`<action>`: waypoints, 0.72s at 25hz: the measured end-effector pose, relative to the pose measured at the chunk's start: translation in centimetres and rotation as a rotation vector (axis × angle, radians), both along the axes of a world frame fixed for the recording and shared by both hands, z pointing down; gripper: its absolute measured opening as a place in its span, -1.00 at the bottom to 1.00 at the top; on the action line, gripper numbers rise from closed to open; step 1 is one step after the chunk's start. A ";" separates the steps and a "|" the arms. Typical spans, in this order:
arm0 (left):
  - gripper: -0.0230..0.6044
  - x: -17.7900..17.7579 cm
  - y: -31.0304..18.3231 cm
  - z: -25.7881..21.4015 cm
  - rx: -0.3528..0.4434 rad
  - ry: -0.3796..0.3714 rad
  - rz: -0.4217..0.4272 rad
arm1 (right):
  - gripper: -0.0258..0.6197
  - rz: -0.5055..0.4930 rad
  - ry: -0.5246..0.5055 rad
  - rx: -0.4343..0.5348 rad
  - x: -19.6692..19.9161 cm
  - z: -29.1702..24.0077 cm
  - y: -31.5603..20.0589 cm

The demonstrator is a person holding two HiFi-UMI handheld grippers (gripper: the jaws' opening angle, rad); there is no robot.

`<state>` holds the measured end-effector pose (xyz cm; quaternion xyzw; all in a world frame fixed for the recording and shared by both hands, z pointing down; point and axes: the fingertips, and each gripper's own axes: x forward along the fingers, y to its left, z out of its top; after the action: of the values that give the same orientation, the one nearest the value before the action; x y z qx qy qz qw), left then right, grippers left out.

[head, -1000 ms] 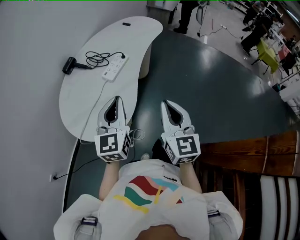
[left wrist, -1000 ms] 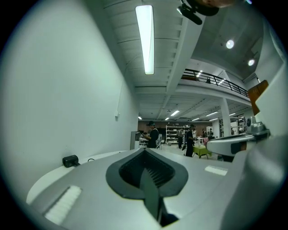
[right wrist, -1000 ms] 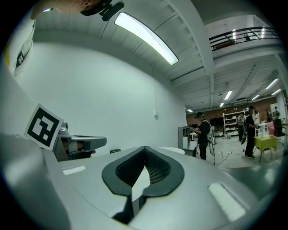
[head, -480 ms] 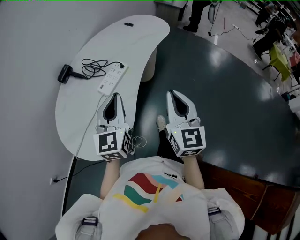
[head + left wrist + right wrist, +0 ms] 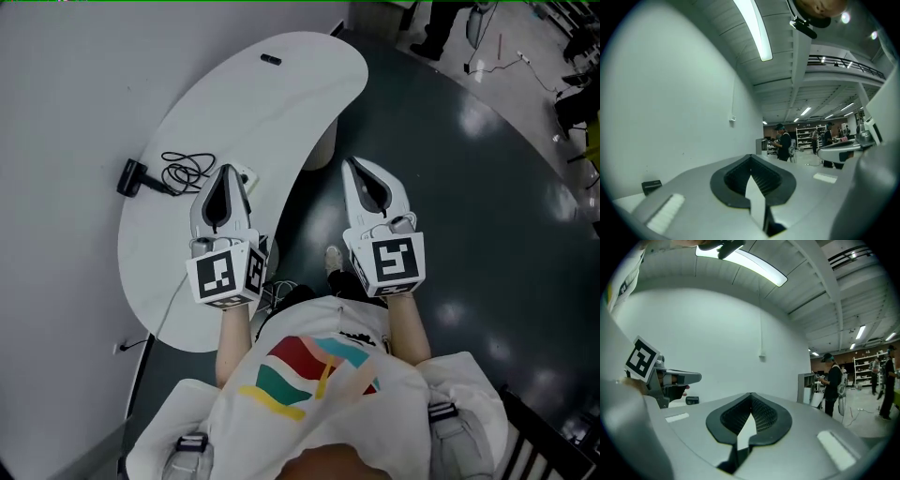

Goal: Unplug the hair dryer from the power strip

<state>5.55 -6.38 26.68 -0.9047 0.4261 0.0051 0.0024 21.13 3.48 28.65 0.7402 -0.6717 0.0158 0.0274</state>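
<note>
The black hair dryer (image 5: 134,176) lies near the white table's (image 5: 281,103) left edge, its coiled cord (image 5: 187,171) running right to the white power strip (image 5: 247,175). Only one end of the strip shows past my left gripper (image 5: 224,172). That gripper hovers level over the table above the strip, shut and holding nothing. My right gripper (image 5: 360,166) is also shut and empty, and hangs over the dark floor right of the table. The left gripper view shows the dryer (image 5: 651,186) low at the left beyond the shut left gripper (image 5: 751,158).
A small black object (image 5: 271,59) lies at the table's far end. A white wall runs along the table's left side. A thin cable (image 5: 178,291) trails off the near table edge to the floor. People stand (image 5: 831,380) far off in the room.
The person has stepped toward the table. Both grippers have moved forward: the left now hangs over the tabletop and covers most of the power strip, and the right is level with it over the floor.
</note>
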 end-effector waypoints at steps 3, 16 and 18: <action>-0.93 0.9 -1.9 -0.4 -0.004 -0.006 -0.052 | -0.88 -0.057 -0.001 0.001 1.3 -0.7 -2.9; -0.93 -1.1 -6.8 0.8 -0.037 -0.025 -0.172 | -0.88 -0.247 -0.041 -0.011 -1.8 -0.9 -10.3; -0.93 -1.8 -7.3 1.0 -0.039 -0.042 -0.192 | -0.88 -0.269 -0.030 -0.018 -2.3 -0.9 -10.8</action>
<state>3.78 -13.66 27.70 -0.8594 0.5107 -0.0225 -0.0057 18.85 -7.29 27.76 0.6429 -0.7650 0.0289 0.0257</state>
